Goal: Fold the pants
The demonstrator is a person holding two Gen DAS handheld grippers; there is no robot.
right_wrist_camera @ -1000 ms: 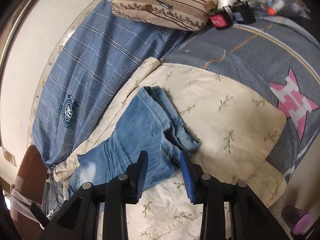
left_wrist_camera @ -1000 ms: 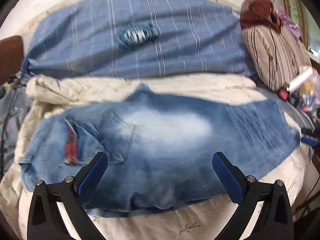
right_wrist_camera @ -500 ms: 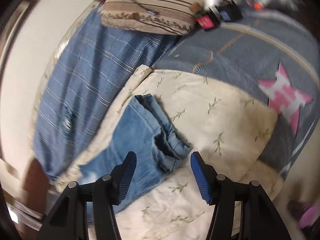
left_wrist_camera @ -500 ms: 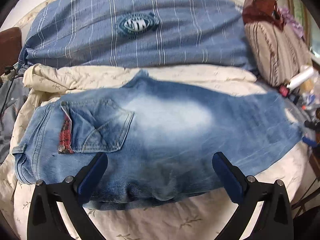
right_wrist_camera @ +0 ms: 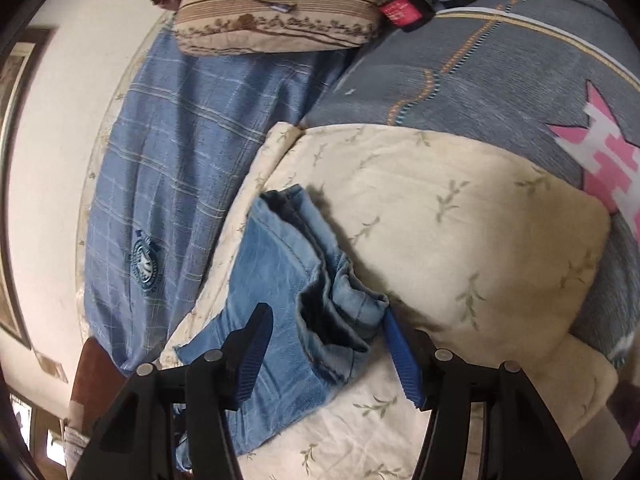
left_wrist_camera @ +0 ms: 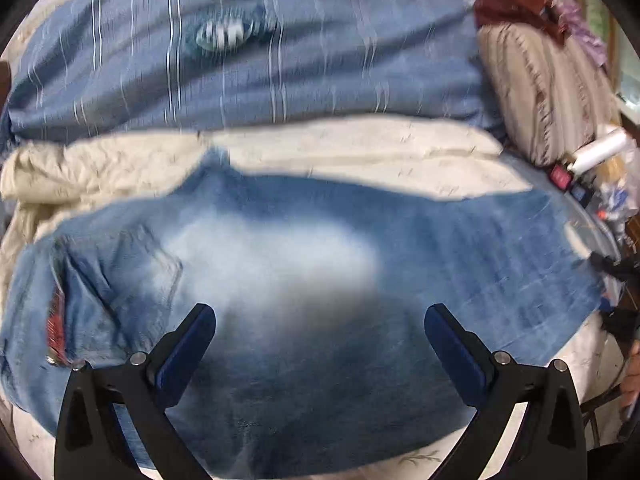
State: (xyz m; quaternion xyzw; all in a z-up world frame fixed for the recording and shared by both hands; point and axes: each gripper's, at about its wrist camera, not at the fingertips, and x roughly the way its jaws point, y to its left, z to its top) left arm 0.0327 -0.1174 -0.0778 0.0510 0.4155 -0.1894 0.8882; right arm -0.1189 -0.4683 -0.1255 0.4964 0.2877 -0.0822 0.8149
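Faded blue jeans [left_wrist_camera: 280, 248] lie flat, folded leg on leg, across a cream quilt [left_wrist_camera: 360, 148]. The waistband with a red label [left_wrist_camera: 54, 328] is at the left and the leg ends are at the right. My left gripper [left_wrist_camera: 319, 312] hovers wide open over the thigh part, nothing between its fingers; this view is motion-blurred. In the right wrist view the stacked leg hems [right_wrist_camera: 340, 304] lie between the jaws of my right gripper [right_wrist_camera: 326, 314], which stands open. Its left finger rests over the denim [right_wrist_camera: 276, 264] and its right finger sits beside the hem corner.
A blue striped blanket [left_wrist_camera: 280, 60] with a round badge lies behind the quilt by the wall. A striped pillow [right_wrist_camera: 280, 8] and small clutter [left_wrist_camera: 600, 152] sit at the bed's head. A grey-blue bedspread [right_wrist_camera: 500, 80] with a pink star borders the quilt.
My right gripper's jaws have spread from narrow to wide and dropped closer over the leg hems. My left gripper has moved in nearer to the jeans, which now fill more of its view.
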